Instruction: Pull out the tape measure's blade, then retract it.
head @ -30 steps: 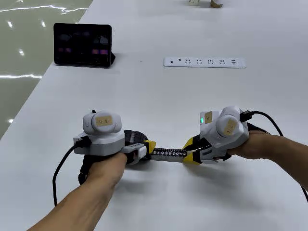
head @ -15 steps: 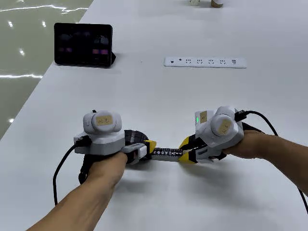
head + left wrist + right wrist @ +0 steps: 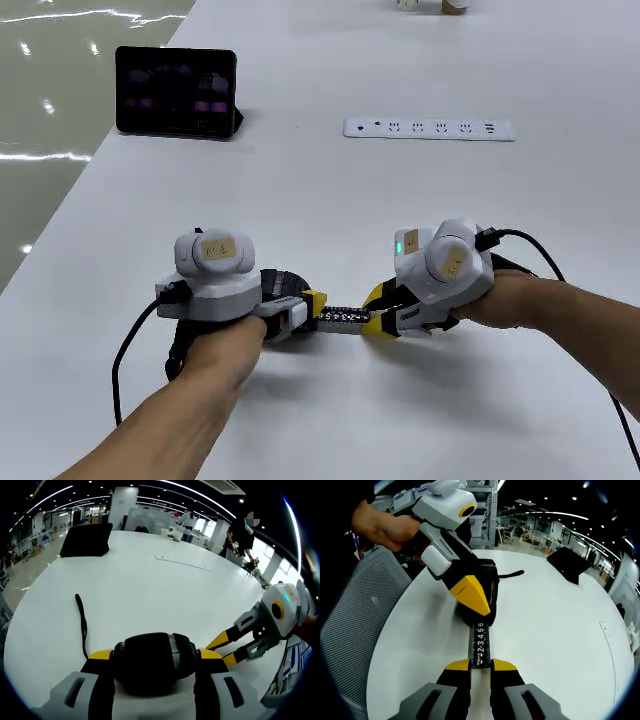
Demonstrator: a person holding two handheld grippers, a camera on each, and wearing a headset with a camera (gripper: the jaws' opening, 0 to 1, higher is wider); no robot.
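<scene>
The black tape measure (image 3: pixel 281 288) lies on the white table (image 3: pixel 330 200), and my left gripper (image 3: pixel 305 306) is shut on its case (image 3: pixel 155 662), one yellow-tipped finger on each side. A short stretch of its blade (image 3: pixel 340 317), black with white numbers, runs right to my right gripper (image 3: pixel 377 319). In the right gripper view the blade (image 3: pixel 480 644) ends between the yellow fingertips of my right gripper (image 3: pixel 480 666), which is shut on it. The case (image 3: pixel 491 582) sits just beyond, partly covered by a finger of the left gripper. The two grippers are close together.
A dark tablet (image 3: pixel 175 92) stands at the far left and a white power strip (image 3: pixel 428 128) lies at the back. The tape measure's black strap (image 3: pixel 80 617) trails on the table. The table's left edge is close. A grey mesh chair (image 3: pixel 350 645) is beside the table.
My right gripper has moved left toward the case with the blade's end in it, so the exposed blade is shorter. The left gripper has stayed put.
</scene>
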